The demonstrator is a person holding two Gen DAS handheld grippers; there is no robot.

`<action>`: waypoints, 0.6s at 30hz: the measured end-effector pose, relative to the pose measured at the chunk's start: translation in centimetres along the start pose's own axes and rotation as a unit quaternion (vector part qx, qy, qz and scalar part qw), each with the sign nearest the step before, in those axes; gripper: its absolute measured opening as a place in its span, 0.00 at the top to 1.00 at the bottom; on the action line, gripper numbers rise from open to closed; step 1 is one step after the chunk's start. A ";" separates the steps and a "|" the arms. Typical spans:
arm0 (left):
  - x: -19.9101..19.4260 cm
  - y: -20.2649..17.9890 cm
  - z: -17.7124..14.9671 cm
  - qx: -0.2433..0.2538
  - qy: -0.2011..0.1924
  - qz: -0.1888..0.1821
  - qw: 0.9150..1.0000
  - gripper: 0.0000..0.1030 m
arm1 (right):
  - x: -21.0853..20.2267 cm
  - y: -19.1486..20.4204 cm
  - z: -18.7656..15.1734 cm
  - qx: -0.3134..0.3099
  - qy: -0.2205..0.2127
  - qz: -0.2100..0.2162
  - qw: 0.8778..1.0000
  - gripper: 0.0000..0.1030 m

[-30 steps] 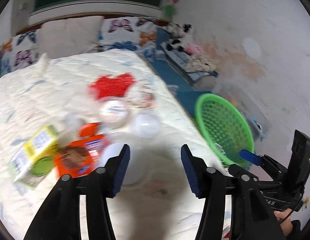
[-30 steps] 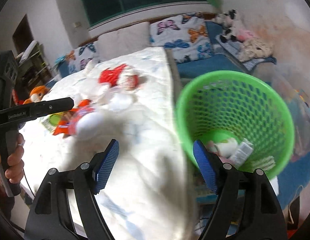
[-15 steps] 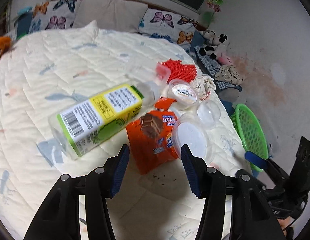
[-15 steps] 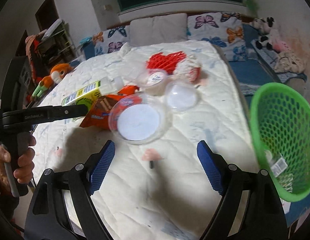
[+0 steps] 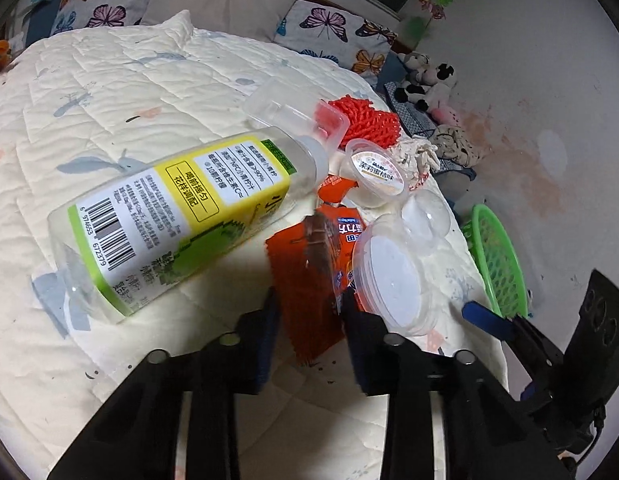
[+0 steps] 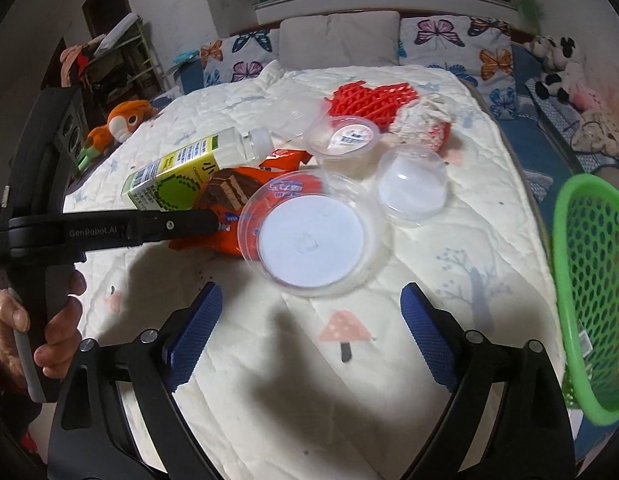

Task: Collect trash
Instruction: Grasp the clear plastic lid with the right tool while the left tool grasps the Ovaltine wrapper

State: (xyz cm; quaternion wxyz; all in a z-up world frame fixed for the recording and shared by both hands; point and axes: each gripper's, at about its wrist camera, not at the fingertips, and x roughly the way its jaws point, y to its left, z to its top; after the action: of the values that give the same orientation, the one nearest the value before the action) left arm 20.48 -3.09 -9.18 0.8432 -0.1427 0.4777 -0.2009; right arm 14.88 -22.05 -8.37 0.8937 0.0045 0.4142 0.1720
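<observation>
From the right wrist alone, the left hand-held gripper (image 6: 213, 220) pinches the orange wrapper (image 6: 225, 196); right hand-held gripper (image 6: 309, 320) gapes empty

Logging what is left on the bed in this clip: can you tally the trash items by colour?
Clear plastic containers and lids: 4
Orange snack wrapper: 1
Red foam fruit net: 1
Yellow-and-green labelled bottle: 1
White crumpled wrapper: 1
Total: 8

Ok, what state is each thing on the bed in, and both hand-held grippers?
left hand-held gripper: jaws just closing, pinching the orange wrapper
right hand-held gripper: open, jaws just widening, nothing between them
orange wrapper: crumpled
bottle: lying on its side, capped
jelly cup: upright, film-sealed
green basket: tilted, opening toward the bed
</observation>
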 end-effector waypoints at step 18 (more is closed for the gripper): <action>-0.3 0.4 -0.3 0.013 0.000 -0.004 1.000 0.88 | 4.5 0.9 1.7 -0.022 0.021 -0.021 0.999 0.10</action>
State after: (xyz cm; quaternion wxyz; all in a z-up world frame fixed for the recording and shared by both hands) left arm 20.16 -2.58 -9.29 0.8445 -0.1334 0.4741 -0.2102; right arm 18.54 -19.54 -10.37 0.8881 -0.0268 0.4292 0.1626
